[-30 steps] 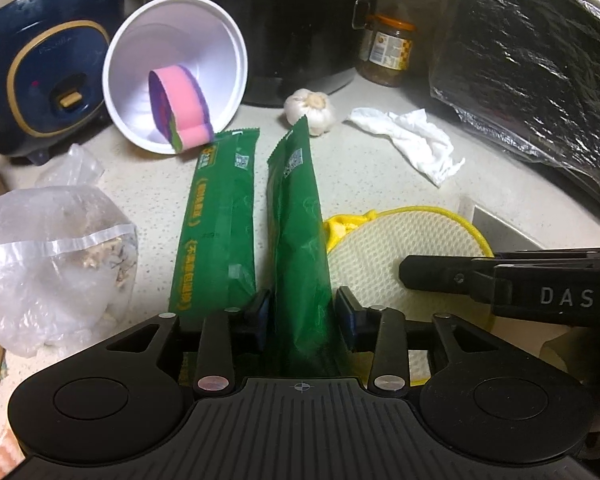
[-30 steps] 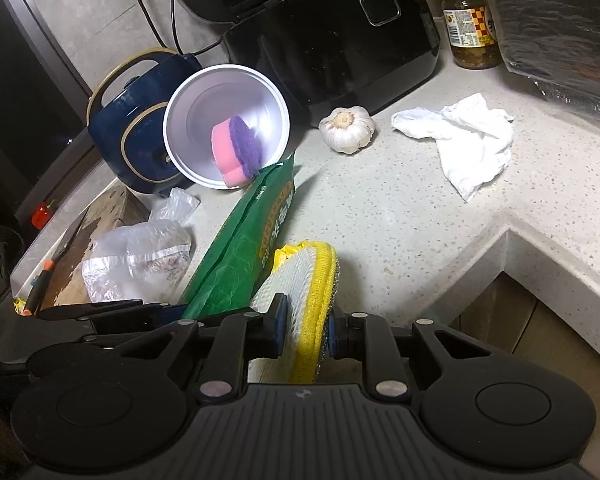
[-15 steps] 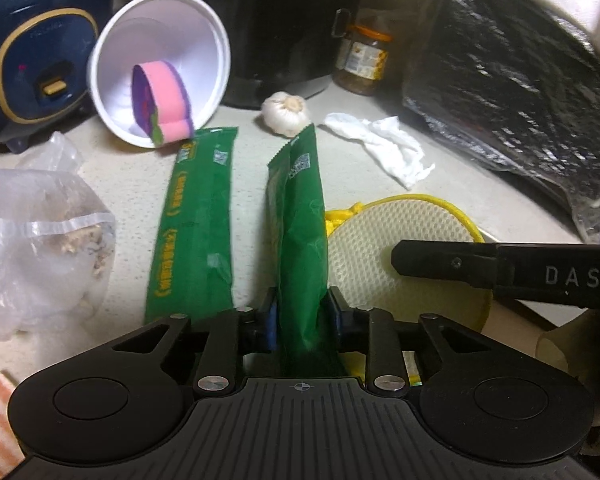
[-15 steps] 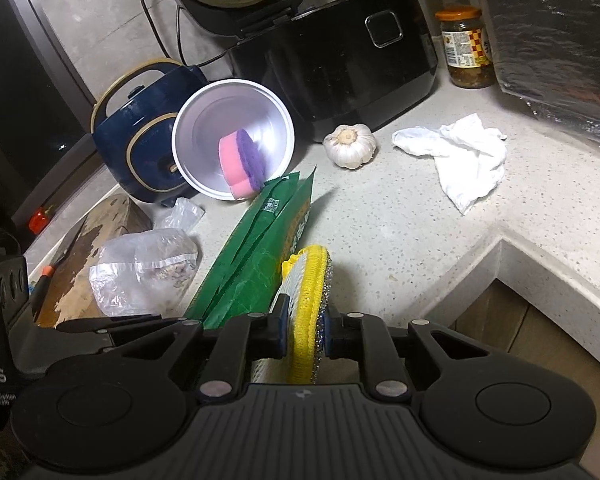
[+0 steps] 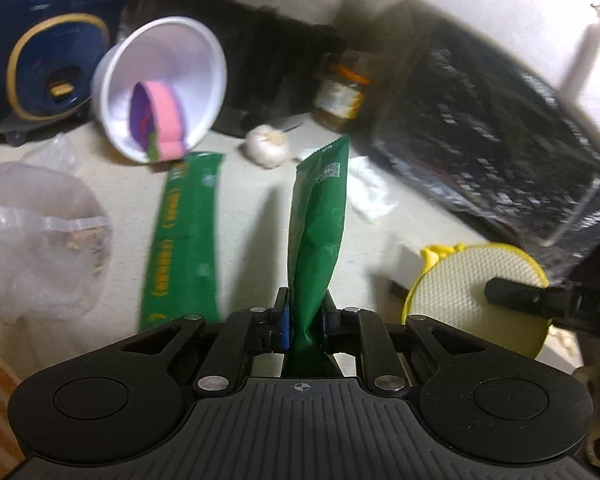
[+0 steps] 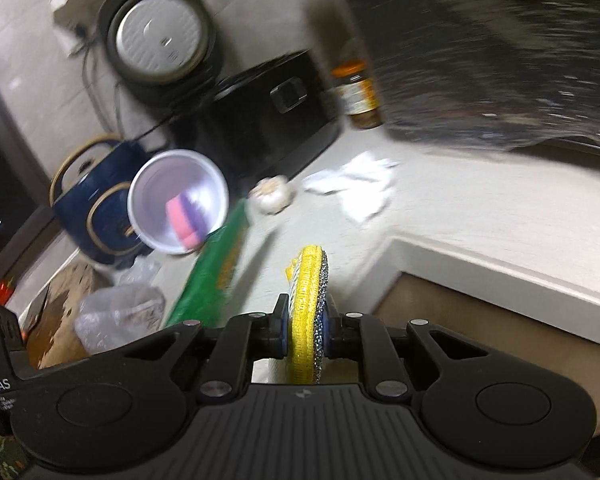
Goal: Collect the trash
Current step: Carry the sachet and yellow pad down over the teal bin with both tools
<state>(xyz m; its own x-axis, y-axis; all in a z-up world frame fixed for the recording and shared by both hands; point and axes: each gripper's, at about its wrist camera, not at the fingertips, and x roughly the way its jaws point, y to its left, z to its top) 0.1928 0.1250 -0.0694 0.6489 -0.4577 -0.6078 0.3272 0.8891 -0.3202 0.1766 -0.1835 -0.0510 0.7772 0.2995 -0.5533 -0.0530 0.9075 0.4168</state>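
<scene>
My left gripper (image 5: 305, 322) is shut on a green wrapper (image 5: 319, 224) and holds it upright above the counter. A second green wrapper (image 5: 184, 236) lies flat to its left; it also shows in the right wrist view (image 6: 216, 276). My right gripper (image 6: 305, 330) is shut on a round yellow scrubbing pad (image 6: 307, 308) held edge-on off the counter; the pad also shows in the left wrist view (image 5: 476, 292). A crumpled white tissue (image 6: 356, 192) lies further back on the counter.
A tipped white cup (image 5: 160, 84) holds a pink-purple sponge (image 5: 158, 120). A clear plastic bag (image 5: 40, 240) lies left. A garlic bulb (image 5: 267, 145), jar (image 5: 340, 96), navy cooker (image 5: 40, 48), black appliance (image 6: 268, 112) and foil-wrapped bundle (image 5: 492, 136) stand behind. The counter edge (image 6: 500, 276) drops right.
Both grippers have lifted and pulled back from the counter with their items. The held green wrapper and the yellow pad now hang clear of the surface. The views are motion-blurred.
</scene>
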